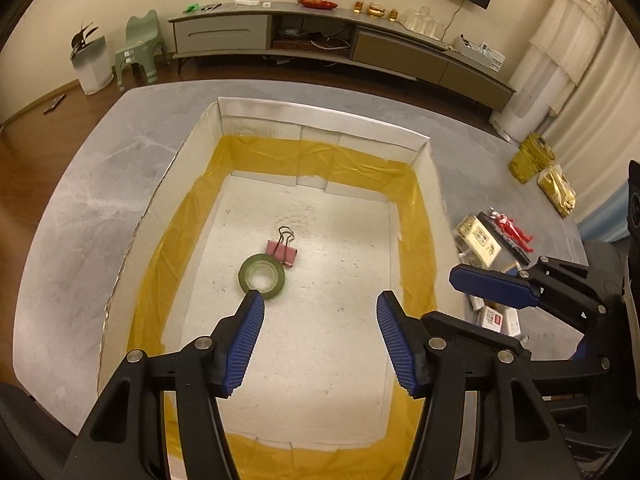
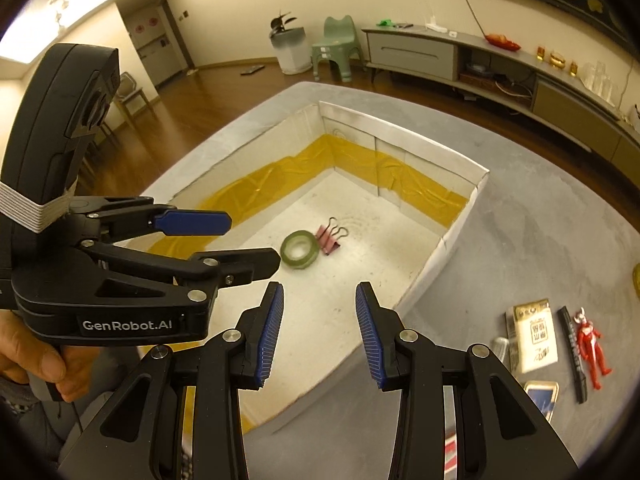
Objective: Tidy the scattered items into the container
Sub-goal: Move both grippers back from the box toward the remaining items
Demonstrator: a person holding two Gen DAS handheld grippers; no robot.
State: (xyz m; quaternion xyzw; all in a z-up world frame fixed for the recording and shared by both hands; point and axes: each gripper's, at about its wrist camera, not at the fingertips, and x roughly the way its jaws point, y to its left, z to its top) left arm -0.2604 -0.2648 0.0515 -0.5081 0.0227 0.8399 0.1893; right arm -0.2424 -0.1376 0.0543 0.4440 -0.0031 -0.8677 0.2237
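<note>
A white box (image 1: 320, 128) (image 2: 420, 148) lined with yellow tape stands on the grey table (image 1: 80, 200). A green tape roll (image 1: 262, 276) (image 2: 300, 254) and a pink binder clip (image 1: 283, 250) (image 2: 329, 240) lie touching on its floor. My left gripper (image 1: 320, 300) (image 2: 252, 240) hangs open and empty over the box, just short of the roll. My right gripper (image 2: 320, 292) is open and empty above the box's near right wall; its blue pad (image 1: 492, 284) shows in the left wrist view. On the table right of the box lie a red toy figure (image 1: 516, 232) (image 2: 592, 346), a white pack (image 1: 480, 238) (image 2: 534, 336) and a black strip (image 2: 574, 356).
More small boxes (image 1: 496, 318) and a blue-and-gold item (image 2: 542, 396) lie near the figure. Gold foil bags (image 1: 532, 156) sit at the table's far right. A hand (image 2: 36, 364) holds the left gripper. A long low cabinet (image 1: 320, 32), green stool (image 1: 140, 44) and bin (image 1: 92, 64) stand behind.
</note>
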